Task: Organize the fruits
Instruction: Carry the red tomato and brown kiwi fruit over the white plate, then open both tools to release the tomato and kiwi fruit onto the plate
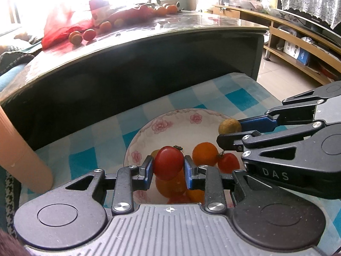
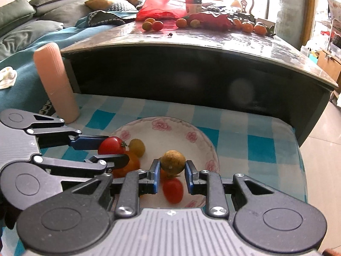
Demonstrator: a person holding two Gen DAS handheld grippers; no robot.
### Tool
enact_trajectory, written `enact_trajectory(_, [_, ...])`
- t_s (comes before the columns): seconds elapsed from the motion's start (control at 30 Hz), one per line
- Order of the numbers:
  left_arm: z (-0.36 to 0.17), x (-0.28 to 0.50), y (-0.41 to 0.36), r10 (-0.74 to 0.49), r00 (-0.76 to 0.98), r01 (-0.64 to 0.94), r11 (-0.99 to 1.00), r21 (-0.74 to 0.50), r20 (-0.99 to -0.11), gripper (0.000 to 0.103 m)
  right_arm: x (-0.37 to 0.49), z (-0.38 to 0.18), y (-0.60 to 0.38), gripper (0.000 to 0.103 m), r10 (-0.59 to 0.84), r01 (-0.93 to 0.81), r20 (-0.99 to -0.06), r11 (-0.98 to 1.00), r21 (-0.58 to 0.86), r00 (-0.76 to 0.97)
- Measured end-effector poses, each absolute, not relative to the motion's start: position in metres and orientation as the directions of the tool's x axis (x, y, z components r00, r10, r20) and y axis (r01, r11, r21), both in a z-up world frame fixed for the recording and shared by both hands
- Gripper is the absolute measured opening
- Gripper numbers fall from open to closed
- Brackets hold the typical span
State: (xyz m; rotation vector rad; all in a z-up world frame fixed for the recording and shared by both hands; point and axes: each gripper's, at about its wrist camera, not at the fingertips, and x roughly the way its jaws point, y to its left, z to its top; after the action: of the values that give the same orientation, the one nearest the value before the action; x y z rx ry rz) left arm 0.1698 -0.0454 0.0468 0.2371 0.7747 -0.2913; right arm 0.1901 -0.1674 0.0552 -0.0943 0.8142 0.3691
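Checked cloth (image 2: 251, 145) lies below a glass-topped table (image 2: 213, 40).

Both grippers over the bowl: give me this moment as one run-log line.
left gripper: shut on red tomato | right gripper: shut on brownish-yellow fruit | both above floral bowl | fruit remains on table

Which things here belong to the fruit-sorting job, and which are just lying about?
Part of the job:
- left gripper, shut on a red tomato
- right gripper, shut on a brownish round fruit
- floral bowl with fruit in it
- loose fruits on the dark table

Lying about:
- red plastic bag
- peach ribbed cylinder
- checked cloth
- sofa cushions
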Motion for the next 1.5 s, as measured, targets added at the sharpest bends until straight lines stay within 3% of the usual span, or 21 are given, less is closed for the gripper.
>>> enact_trajectory(0.43, [0.041,0.179,-0.044,-0.155,0.687,0.326,0.939,0.110,-0.710,0.037,0.208,0.046,-0.168,0.041,0.276,-0.342,-0.721,0.938,0.058,0.636])
enact_trajectory(1.5, [0.060,0.155,-0.033,-0.144,0.715,0.300,0.947,0.114,-0.684,0.054,0.197,0.059,-0.172,0.045,0.299,-0.321,-0.696,0.941,0.104,0.653])
